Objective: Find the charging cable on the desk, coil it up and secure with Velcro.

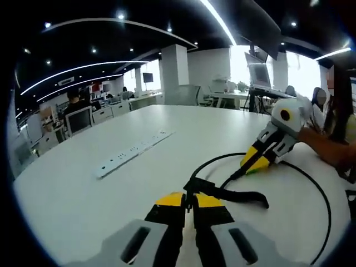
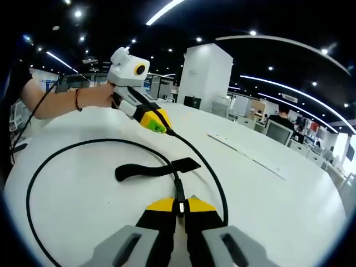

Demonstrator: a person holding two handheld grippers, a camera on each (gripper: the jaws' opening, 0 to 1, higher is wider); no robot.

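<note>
Both grippers' fingers are pinched shut on the cable, low centre of each view.
Round white table (image 1: 83, 189), smooth and matte, spreads wide with open room toward its curved far edge; a flat white power strip (image 1: 133, 151) lies left of centre. Thin black cable (image 2: 67, 153) loops in a big circle, its flat black Velcro strap (image 2: 150, 168) lying inside. Left gripper (image 1: 188, 201) and right gripper (image 2: 179, 207) have yellow tips on grey bodies.
</note>
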